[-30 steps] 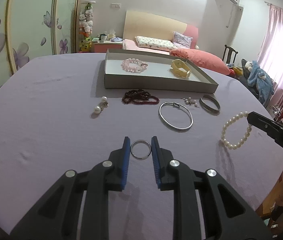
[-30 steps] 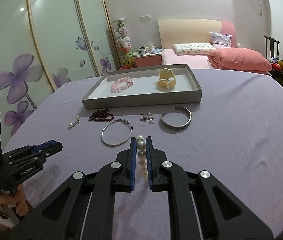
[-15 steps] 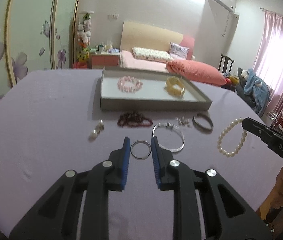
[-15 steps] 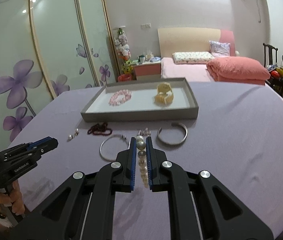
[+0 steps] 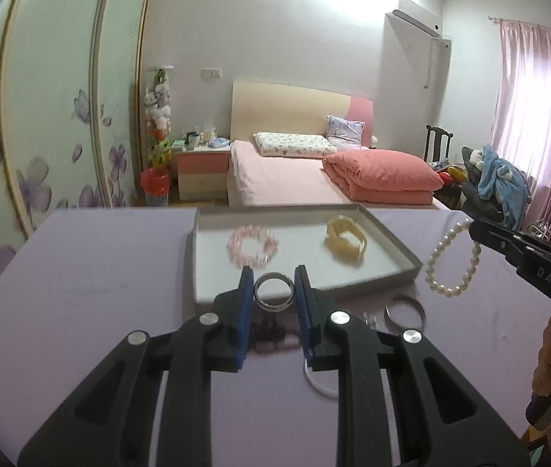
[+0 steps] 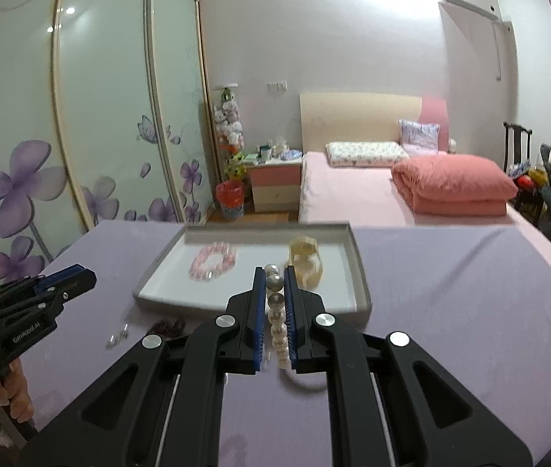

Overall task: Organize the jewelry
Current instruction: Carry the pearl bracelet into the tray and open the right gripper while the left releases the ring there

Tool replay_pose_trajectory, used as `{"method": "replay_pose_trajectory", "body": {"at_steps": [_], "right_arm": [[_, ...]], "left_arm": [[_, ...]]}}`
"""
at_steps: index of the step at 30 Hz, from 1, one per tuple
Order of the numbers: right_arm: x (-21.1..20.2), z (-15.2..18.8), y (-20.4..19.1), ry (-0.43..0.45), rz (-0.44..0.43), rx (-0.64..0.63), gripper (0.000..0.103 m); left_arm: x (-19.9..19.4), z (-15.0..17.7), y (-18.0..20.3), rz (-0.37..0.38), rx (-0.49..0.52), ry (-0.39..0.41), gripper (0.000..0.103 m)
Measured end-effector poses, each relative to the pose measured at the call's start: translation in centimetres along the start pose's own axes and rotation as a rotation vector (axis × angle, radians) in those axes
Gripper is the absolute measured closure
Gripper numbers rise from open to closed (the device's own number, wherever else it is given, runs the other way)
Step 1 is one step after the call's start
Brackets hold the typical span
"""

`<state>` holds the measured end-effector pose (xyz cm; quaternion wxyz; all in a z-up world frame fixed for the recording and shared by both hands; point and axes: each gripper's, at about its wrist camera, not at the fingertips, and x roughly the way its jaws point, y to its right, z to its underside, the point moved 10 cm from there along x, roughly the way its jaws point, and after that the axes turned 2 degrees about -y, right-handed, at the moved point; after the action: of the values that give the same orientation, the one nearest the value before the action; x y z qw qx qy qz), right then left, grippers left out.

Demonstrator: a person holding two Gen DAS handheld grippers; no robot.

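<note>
Left wrist view shows the left claw (image 5: 274, 292) clamped on a silver ring (image 5: 274, 293), held off the table (image 5: 80, 272) with the ring's flat face toward the camera. The tray (image 5: 400, 251) lies straight ahead of and below that claw, its near wall just past the fingertips, its long axis running left to right across the view. Inside it sit a pink bracelet (image 5: 252, 246) on the left and a yellow watch (image 5: 346, 243) on the right, well apart. Right wrist view shows the right claw (image 6: 274, 288) clamped on a pearl bracelet (image 6: 277, 311) that hangs from it, again with the tray (image 6: 361, 272) directly ahead. Both claws look about equally near; I judge a short forward reach and a release over bare tray floor would finish either drop. Only the left view shows the pearl loop whole, dangling beside the tray's right end, and a bangle (image 5: 405, 312) on the table; only the right view shows small earrings (image 6: 117, 337) and dark beads (image 6: 166, 329) left outside.
</note>
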<state>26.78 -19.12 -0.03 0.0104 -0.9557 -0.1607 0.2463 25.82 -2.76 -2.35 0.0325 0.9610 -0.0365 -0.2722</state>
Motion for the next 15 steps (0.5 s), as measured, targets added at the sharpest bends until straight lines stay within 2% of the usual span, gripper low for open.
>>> {"method": "replay_pose_trajectory", "body": {"at_steps": [4,8,11,15], "right_arm": [[2.4,-2.6,-0.1,0.027,0.011,-0.015,0.093],[5.8,-4.2,0.1,0.018,0.007,-0.006,0.093],[8.2,-4.2,0.1,-0.012,-0.006,0.006,0.093],[12.3,-2.9,-0.1,-0.102,-0.062,0.057,0.093]], "left_arm": [[2.9,-1.8,-0.3,-0.004,-0.007,-0.004,0.081],[6.2,-3.3,-0.7,-0.011,-0.022,-0.016,0.081],[8.7,-4.0,-0.6,-0.004,-0.027,-0.02,0.081],[11.5,-4.4,-0.6,-0.006,-0.033,-0.038,0.081]]}}
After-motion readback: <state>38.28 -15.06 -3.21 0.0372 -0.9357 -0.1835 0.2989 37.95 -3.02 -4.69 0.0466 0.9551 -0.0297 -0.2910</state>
